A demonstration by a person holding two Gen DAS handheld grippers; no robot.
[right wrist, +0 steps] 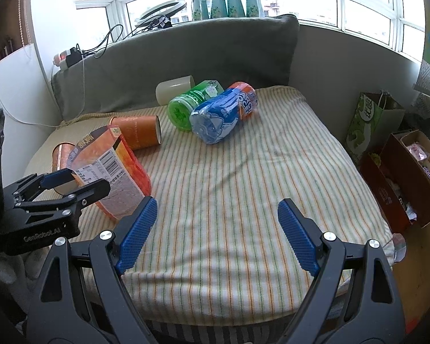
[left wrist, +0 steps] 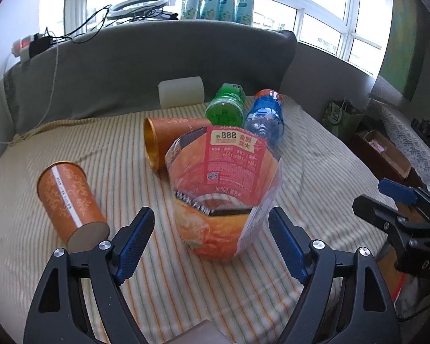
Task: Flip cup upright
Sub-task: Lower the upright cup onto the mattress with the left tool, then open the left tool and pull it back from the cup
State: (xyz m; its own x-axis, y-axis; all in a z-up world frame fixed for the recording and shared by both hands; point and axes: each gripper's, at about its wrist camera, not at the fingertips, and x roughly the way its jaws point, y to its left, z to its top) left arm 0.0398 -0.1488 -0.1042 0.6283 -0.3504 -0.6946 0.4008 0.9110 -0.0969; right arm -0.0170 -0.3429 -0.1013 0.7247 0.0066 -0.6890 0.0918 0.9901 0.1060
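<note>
A large orange and red paper cup (left wrist: 223,195) lies on its side on the striped cloth, mouth away from me; it also shows in the right wrist view (right wrist: 111,169). My left gripper (left wrist: 212,243) is open, its jaws either side of the cup's base, not touching. My right gripper (right wrist: 216,229) is open and empty over bare cloth to the cup's right. An orange patterned cup (left wrist: 68,200) leans at the left. Another orange cup (left wrist: 169,140) lies on its side behind.
A green bottle (right wrist: 186,106), a blue bottle (right wrist: 223,114) and a white cup (right wrist: 175,89) lie at the back against a grey cushion (right wrist: 186,57). A green bag (right wrist: 369,120) and a cardboard box (right wrist: 410,177) stand beyond the right edge.
</note>
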